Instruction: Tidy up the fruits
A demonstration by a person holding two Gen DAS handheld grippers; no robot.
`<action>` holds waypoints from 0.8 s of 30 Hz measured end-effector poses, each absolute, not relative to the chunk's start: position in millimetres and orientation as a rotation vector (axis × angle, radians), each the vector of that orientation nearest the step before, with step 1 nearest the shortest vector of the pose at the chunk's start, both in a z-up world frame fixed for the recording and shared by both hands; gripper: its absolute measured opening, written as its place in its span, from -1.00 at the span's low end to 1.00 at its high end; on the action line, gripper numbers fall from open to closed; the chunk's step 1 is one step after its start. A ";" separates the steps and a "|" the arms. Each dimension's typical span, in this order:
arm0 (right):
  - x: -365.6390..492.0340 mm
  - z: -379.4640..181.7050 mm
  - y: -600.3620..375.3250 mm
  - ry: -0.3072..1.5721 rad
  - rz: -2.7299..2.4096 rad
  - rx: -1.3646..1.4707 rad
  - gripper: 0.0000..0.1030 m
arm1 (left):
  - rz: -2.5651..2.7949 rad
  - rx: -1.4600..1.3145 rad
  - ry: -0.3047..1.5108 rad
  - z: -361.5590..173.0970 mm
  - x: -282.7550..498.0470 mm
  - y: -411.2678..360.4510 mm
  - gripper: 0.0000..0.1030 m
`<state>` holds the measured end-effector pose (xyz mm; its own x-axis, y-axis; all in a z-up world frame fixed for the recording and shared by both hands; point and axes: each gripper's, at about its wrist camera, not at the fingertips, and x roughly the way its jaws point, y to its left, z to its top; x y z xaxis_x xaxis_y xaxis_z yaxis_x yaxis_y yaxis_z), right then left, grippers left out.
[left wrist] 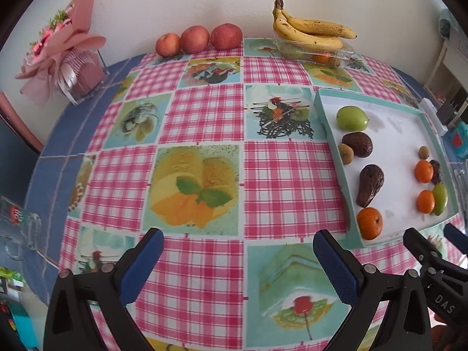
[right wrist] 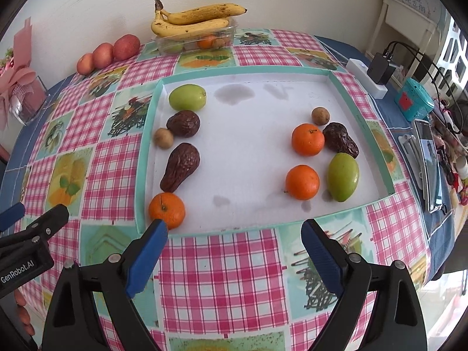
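Both the left tongs (left wrist: 237,259) and right tongs (right wrist: 234,248) are held spread and empty over the bench (right wrist: 222,278), while fruits in the tray (right wrist: 146,158) are seen in two mixed clusters, unsorted by kind.

In the clear plastic punnet (right wrist: 195,42) at the table's far edge, the fruit under the yellow banana bunch (right wrist: 193,19) is mostly hidden: an orange one and a greenish one show through the wall, their kinds unclear. In the shallow teal-rimmed white tray (right wrist: 152,108), the near-left round orange mandarin (right wrist: 166,210) is partly covered by a blue pad of the right tongs (right wrist: 234,259). In the left wrist view, the dark wrinkled fruit (left wrist: 436,171) near the tray's right edge sits half behind another mandarin. A glass mug (left wrist: 17,228), possibly printed, is cut off at the left border. The phone screen (right wrist: 430,163) is unreadable.
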<state>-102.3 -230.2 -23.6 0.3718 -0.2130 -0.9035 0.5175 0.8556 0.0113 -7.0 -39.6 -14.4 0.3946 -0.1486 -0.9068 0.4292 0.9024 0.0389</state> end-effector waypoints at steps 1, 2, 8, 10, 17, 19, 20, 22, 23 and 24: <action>-103.5 -23.1 -229.2 1.093 -0.480 0.316 0.81 | -0.369 0.292 1.105 -13.7 -8.4 -39.4 1.00; -104.6 -22.5 -228.9 1.091 -0.480 0.317 0.81 | -0.366 0.295 1.103 -13.1 -9.6 -39.3 1.00; -107.0 -19.2 -230.9 1.078 -0.489 0.323 0.81 | -0.305 0.335 1.076 -8.5 -14.9 -36.4 1.00; -106.6 -19.3 -230.7 1.080 -0.483 0.322 0.81 | -0.272 0.352 1.068 -7.7 -16.1 -35.2 1.00; -105.7 -22.5 -231.6 1.093 -0.475 0.332 0.81 | -0.224 0.352 1.104 -12.1 -12.5 -30.7 1.00; -105.8 -23.0 -232.7 1.094 -0.473 0.337 0.81 | -0.206 0.360 1.105 -12.2 -12.6 -30.4 1.00; -105.9 -23.3 -232.9 1.094 -0.473 0.339 0.81 | -0.200 0.362 1.107 -12.6 -11.9 -30.2 1.00; -105.7 -24.0 -234.1 1.096 -0.473 0.342 0.81 | -0.195 0.361 1.121 -14.3 -11.1 -29.5 1.00; -105.6 -24.0 -234.2 1.097 -0.474 0.342 0.81 | -0.194 0.360 1.130 -15.4 -10.5 -29.2 1.00; -105.6 -24.1 -234.5 1.097 -0.475 0.344 0.81 | -0.193 0.360 1.136 -16.1 -10.1 -29.0 1.00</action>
